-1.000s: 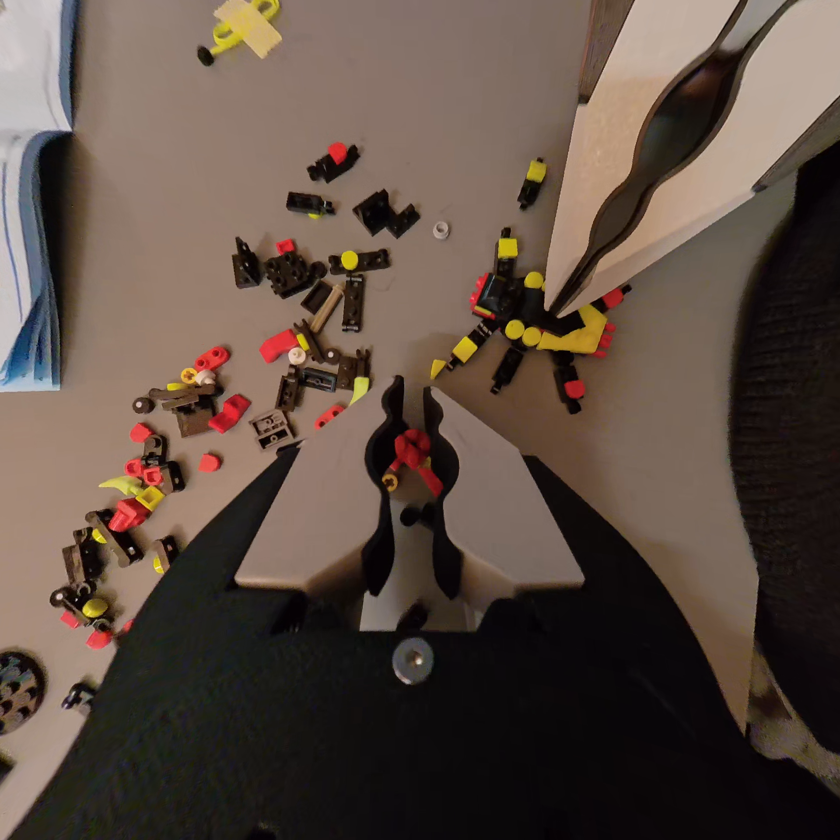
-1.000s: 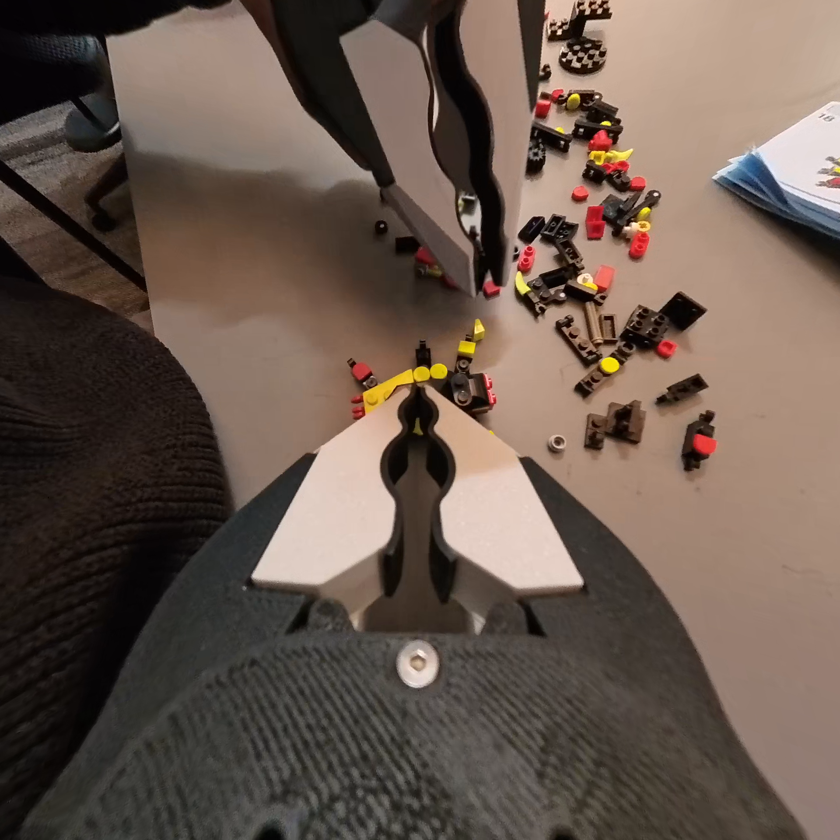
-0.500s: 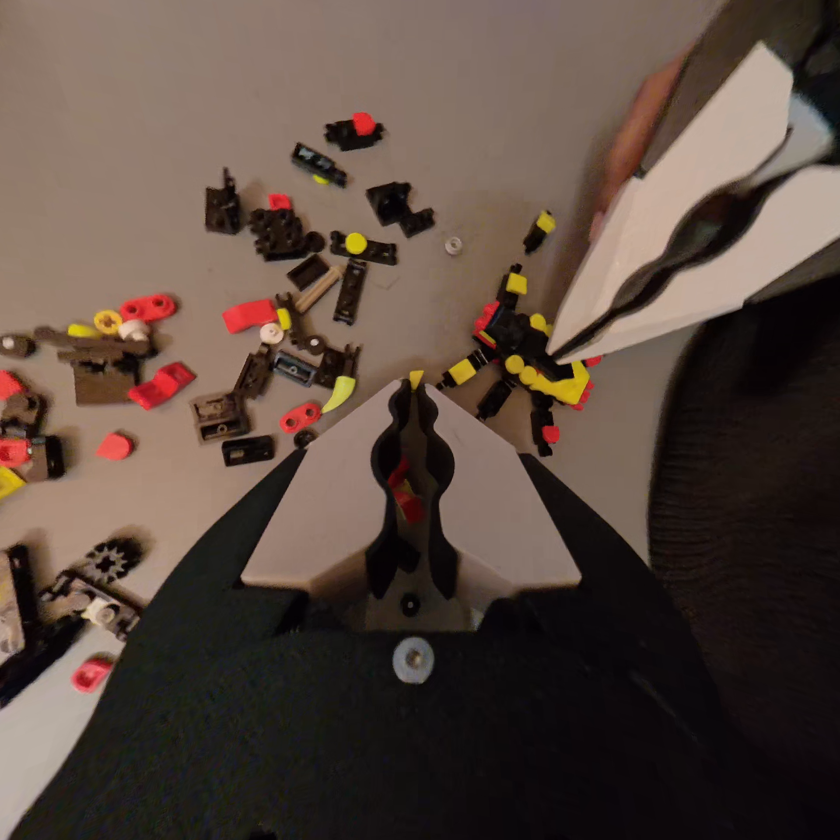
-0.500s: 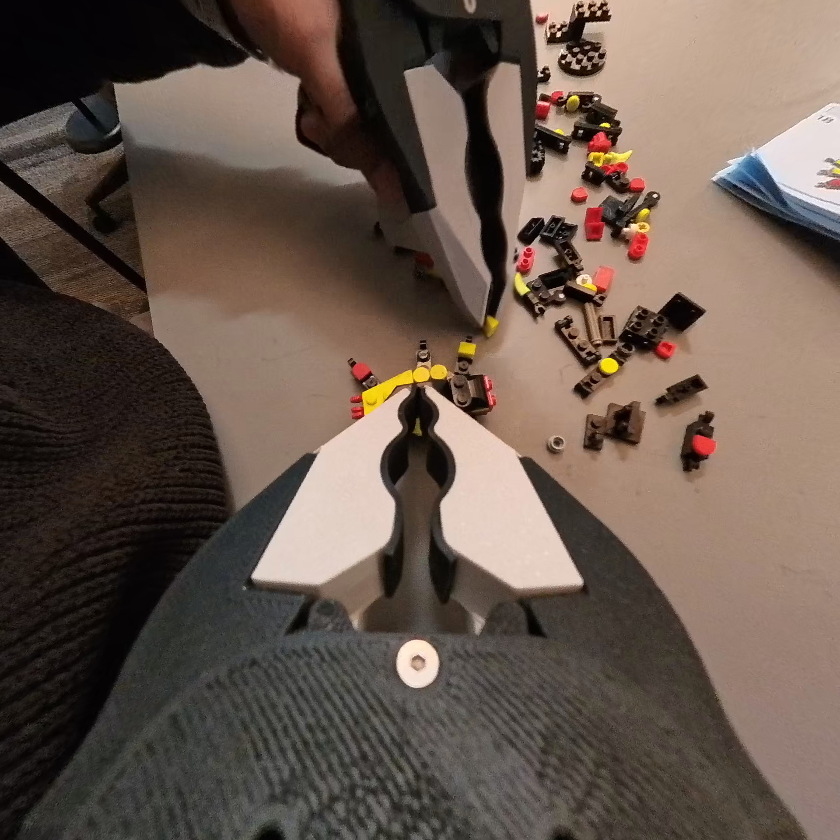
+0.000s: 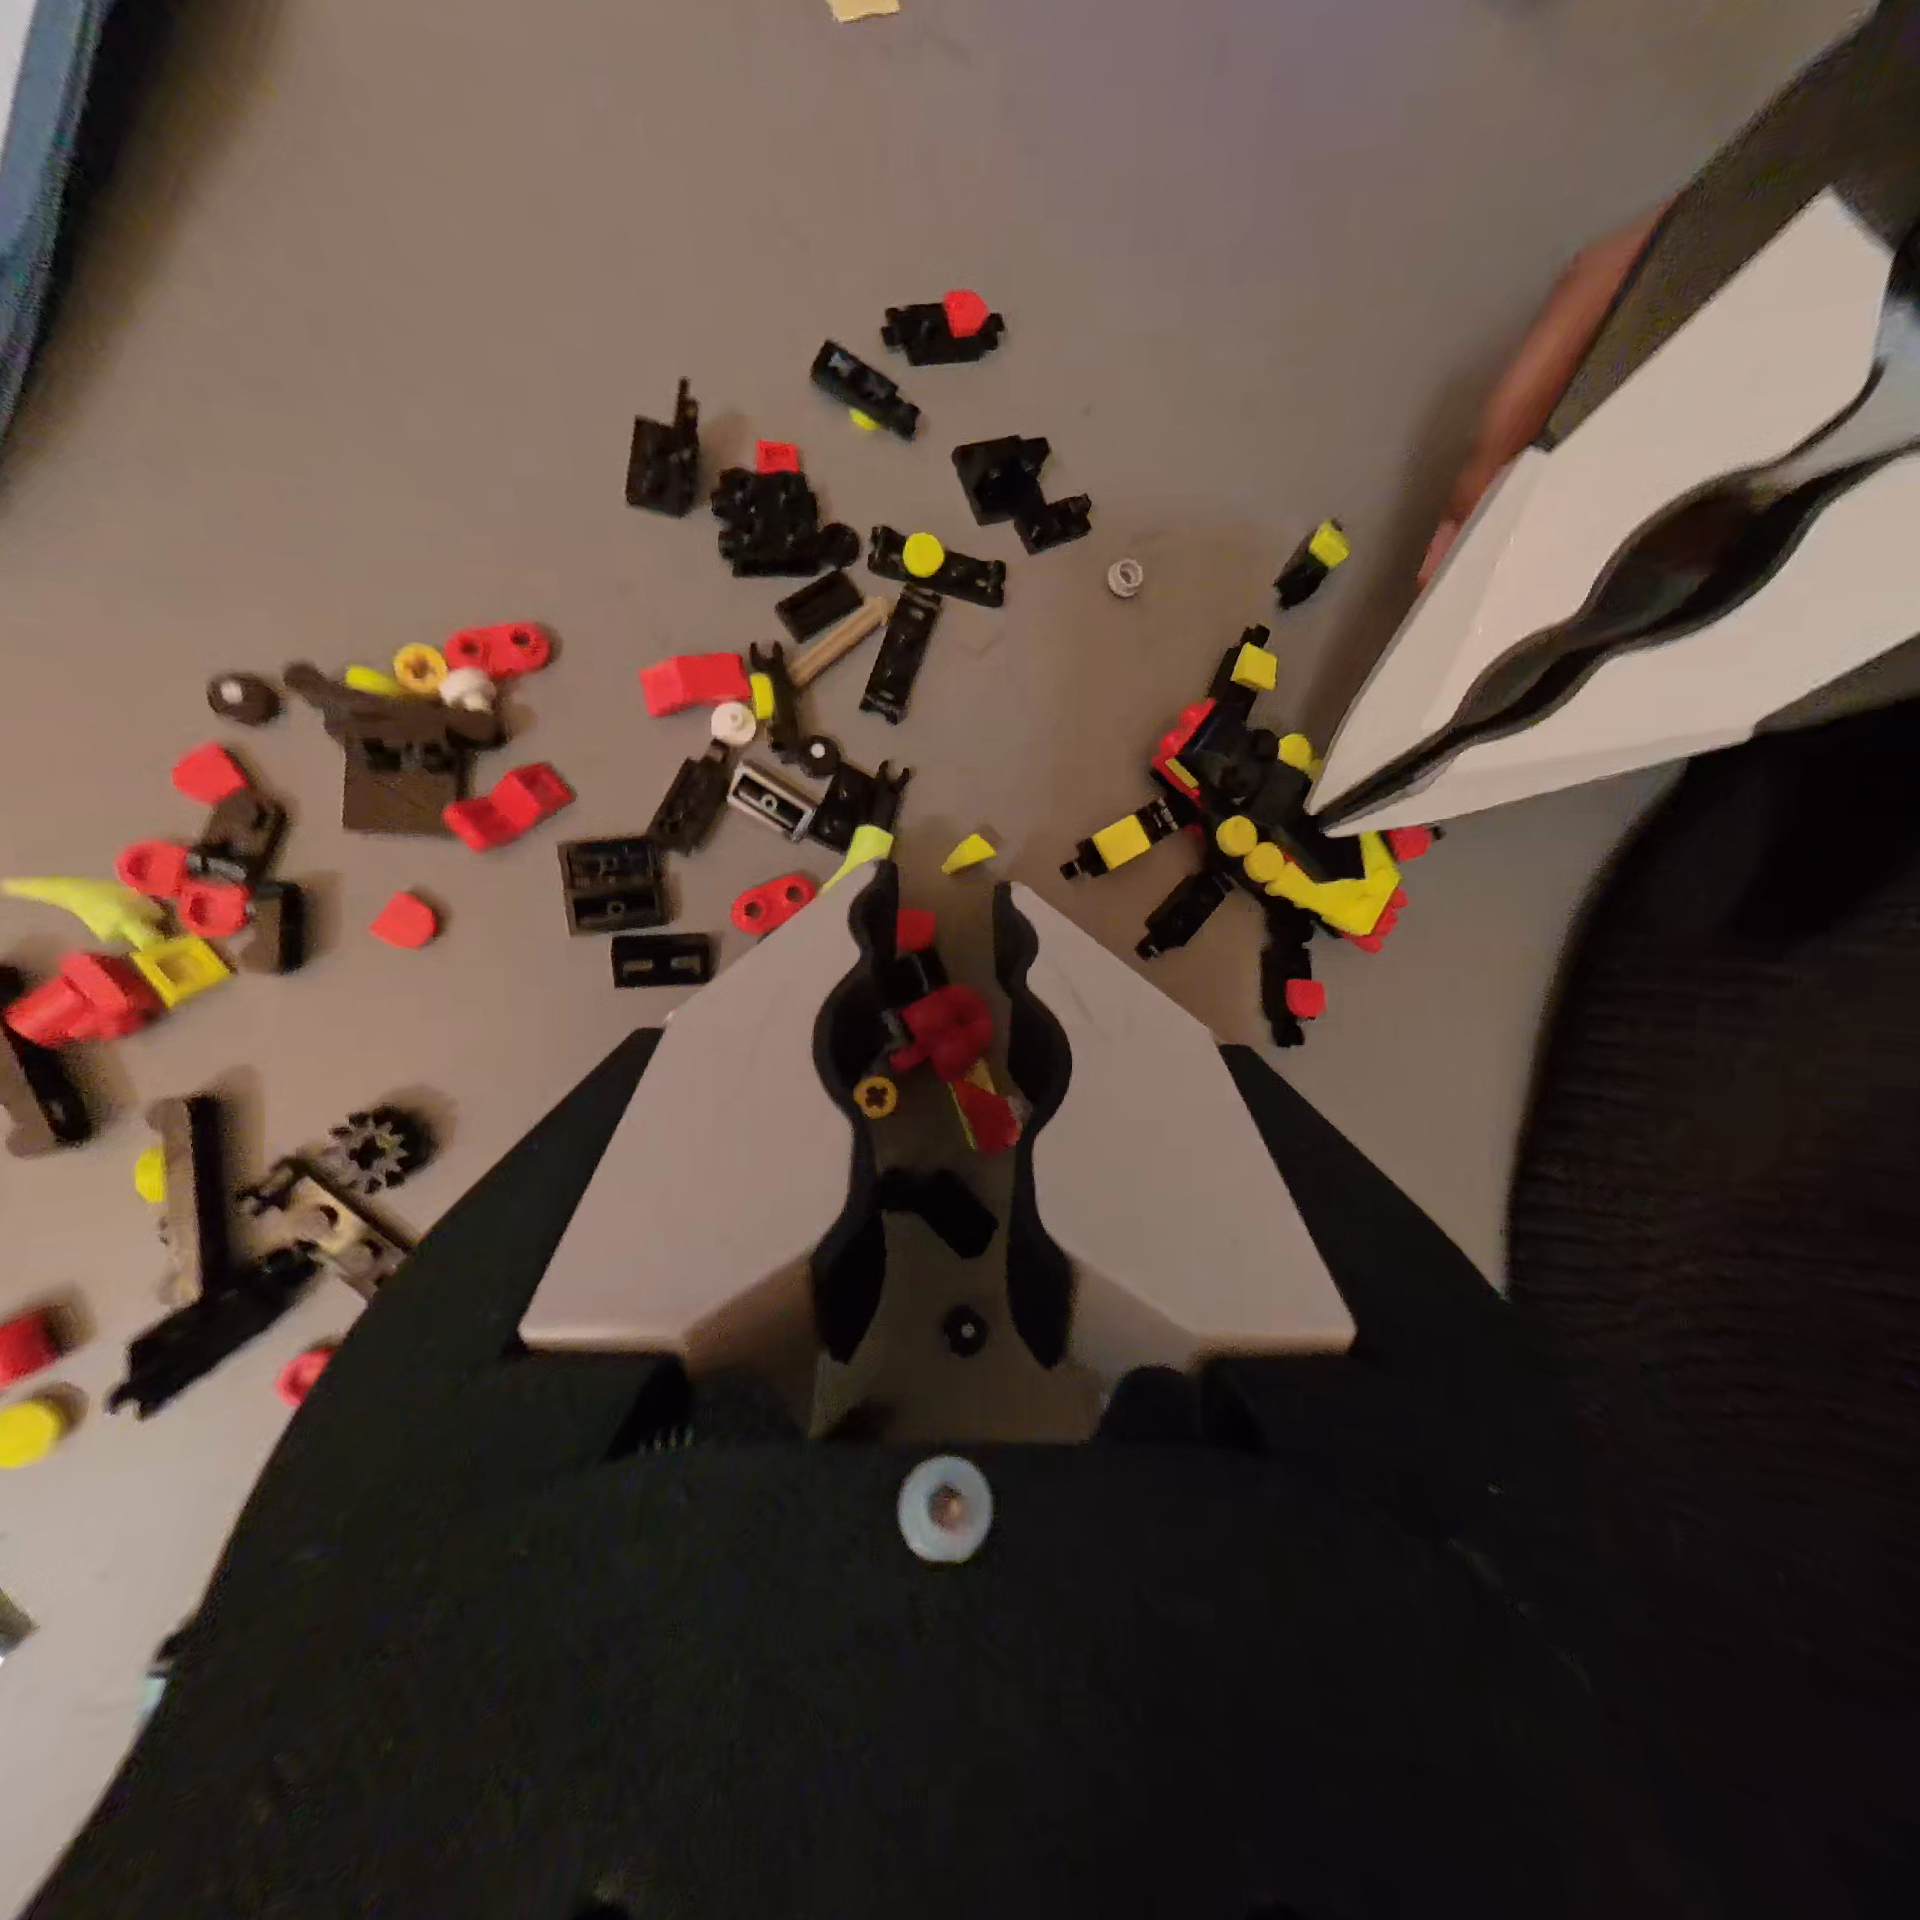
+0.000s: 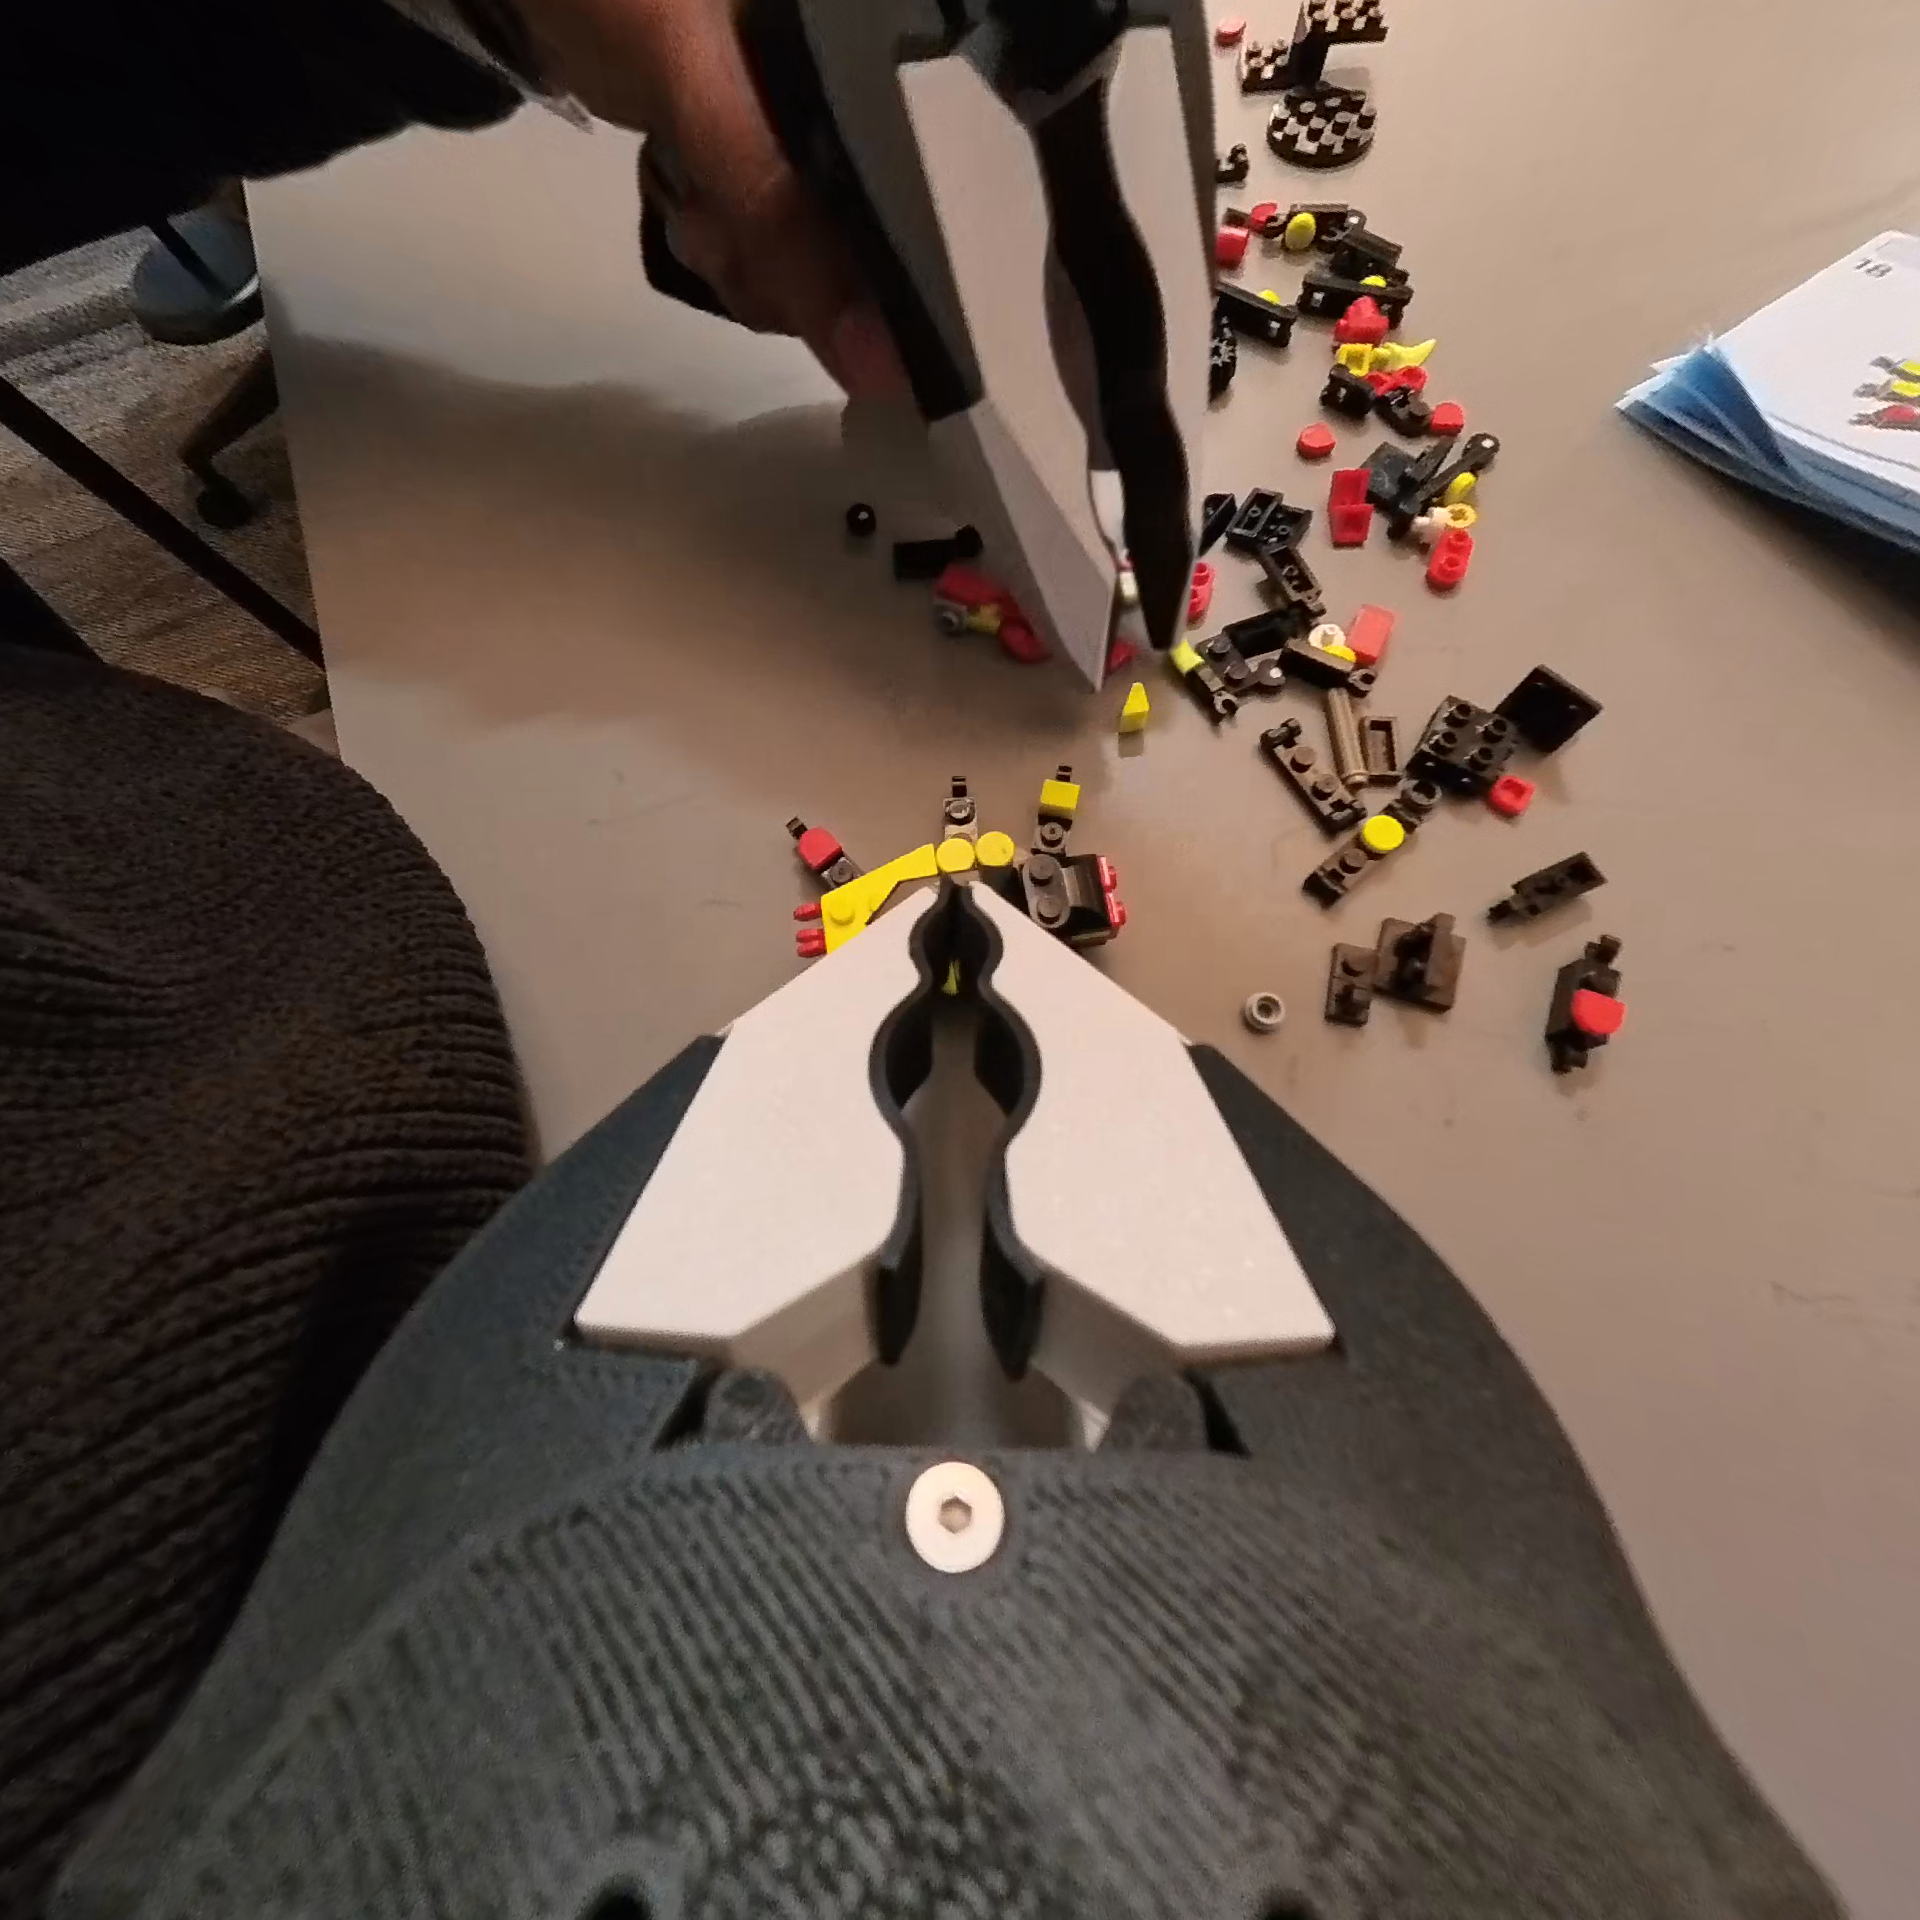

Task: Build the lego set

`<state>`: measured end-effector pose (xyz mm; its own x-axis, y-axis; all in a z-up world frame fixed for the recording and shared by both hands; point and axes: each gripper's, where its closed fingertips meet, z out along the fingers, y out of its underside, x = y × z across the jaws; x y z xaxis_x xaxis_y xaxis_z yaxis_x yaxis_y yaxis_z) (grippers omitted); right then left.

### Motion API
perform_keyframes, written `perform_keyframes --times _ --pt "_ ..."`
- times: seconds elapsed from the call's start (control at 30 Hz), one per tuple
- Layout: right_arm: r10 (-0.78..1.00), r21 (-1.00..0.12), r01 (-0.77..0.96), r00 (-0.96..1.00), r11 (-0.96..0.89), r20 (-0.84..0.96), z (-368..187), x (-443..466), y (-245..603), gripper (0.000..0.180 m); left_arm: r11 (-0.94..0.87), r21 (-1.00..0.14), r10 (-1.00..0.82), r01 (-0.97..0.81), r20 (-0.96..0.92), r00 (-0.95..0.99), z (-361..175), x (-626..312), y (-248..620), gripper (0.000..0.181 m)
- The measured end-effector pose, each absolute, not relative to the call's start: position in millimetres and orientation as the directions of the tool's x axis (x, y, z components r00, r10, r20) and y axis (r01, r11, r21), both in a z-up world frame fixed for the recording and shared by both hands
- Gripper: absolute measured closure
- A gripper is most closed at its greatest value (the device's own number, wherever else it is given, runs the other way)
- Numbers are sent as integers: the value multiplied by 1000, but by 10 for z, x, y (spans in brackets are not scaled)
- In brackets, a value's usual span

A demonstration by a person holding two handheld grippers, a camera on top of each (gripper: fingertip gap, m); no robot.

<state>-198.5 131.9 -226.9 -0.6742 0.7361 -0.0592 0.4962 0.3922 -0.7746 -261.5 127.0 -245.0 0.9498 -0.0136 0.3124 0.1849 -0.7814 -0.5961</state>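
Observation:
A black, yellow and red lego model (image 5: pixel 1247 790) lies on the grey table; it also shows in the right wrist view (image 6: pixel 1060 883). My right gripper (image 6: pixel 956 896) is shut with its tips pinched on the model's middle, by the yellow round studs; it shows in the left wrist view (image 5: pixel 1320 821) too. My left gripper (image 5: pixel 943 883) is open, tips low over the table, also seen in the right wrist view (image 6: pixel 1127 655). A small yellow wedge (image 5: pixel 968 852) lies free just ahead of its tips. A red piece (image 5: pixel 914 928) and a red and black cluster (image 5: pixel 951 1029) lie between its fingers.
Loose black, red and yellow pieces (image 5: pixel 769 520) are scattered left of the model. A blue-edged instruction booklet (image 6: pixel 1818 395) lies at the far right, a black round plate (image 6: pixel 1322 123) at the back. The table's edge (image 6: pixel 301 520) runs on the left, by a dark knitted sleeve (image 6: pixel 208 1039). My hands' fingertips stand some 7 cm from each other. The black round plate (image 6: pixel 1322 123) sits 20 cm or so from the ends of my left fingers.
My left gripper was shut at the yellow wedge half a second ago and is now open, drawn back a little; the wedge lies on the table. The right gripper has stayed on the model.

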Motion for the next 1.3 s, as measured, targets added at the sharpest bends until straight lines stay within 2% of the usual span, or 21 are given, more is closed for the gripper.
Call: perform_keyframes --times 0.1,0.17,0.27,0.47,0.6,0.73,0.93,1.07,1.17,1.3 --pt "736 -775 496 -674 391 -60 -2268 -1985 1322 180 -781 -622 -83 60 199 977 -2488 -2605 1301 166" --pt "736 -775 490 -675 398 -49 -2268 -1986 1323 180 -787 -616 -114 37 205 972 -2510 -2558 1307 172" --pt "735 -775 484 -677 407 -36 -2268 -1984 1323 180 -790 -608 -110 80 270 957 -2501 -2517 1321 181" --pt "735 -775 482 -677 408 -34 -2267 -1983 1325 180 -819 -543 -54 184 394 918 -2450 -2449 1211 181" --pt "735 -775 482 -677 409 -34 -2267 -1983 1325 180 -773 -617 -69 147 313 947 -2409 -2518 1285 176" --pt "735 -775 480 -677 411 -30 -2267 -1982 1325 180 -787 -609 -81 95 256 963 -2501 -2532 1335 170" --pt "735 -775 480 -677 412 -28 -2267 -1980 1328 180 -794 -595 -94 124 322 942 -2486 -2441 1329 181" --pt "735 -775 479 -678 412 -28 -2267 -1979 1328 180 -815 -542 -51 205 420 906 -2446 -2388 1277 181" --pt "735 -774 479 -678 414 -27 -2267 -1977 1330 180 -844 -448 28 295 512 859 -2440 -2355 1173 180" --pt "735 -774 479 -677 414 -25 -2268 -1975 1332 180 -905 -349 25 244 529 849 -2460 -2195 926 181"
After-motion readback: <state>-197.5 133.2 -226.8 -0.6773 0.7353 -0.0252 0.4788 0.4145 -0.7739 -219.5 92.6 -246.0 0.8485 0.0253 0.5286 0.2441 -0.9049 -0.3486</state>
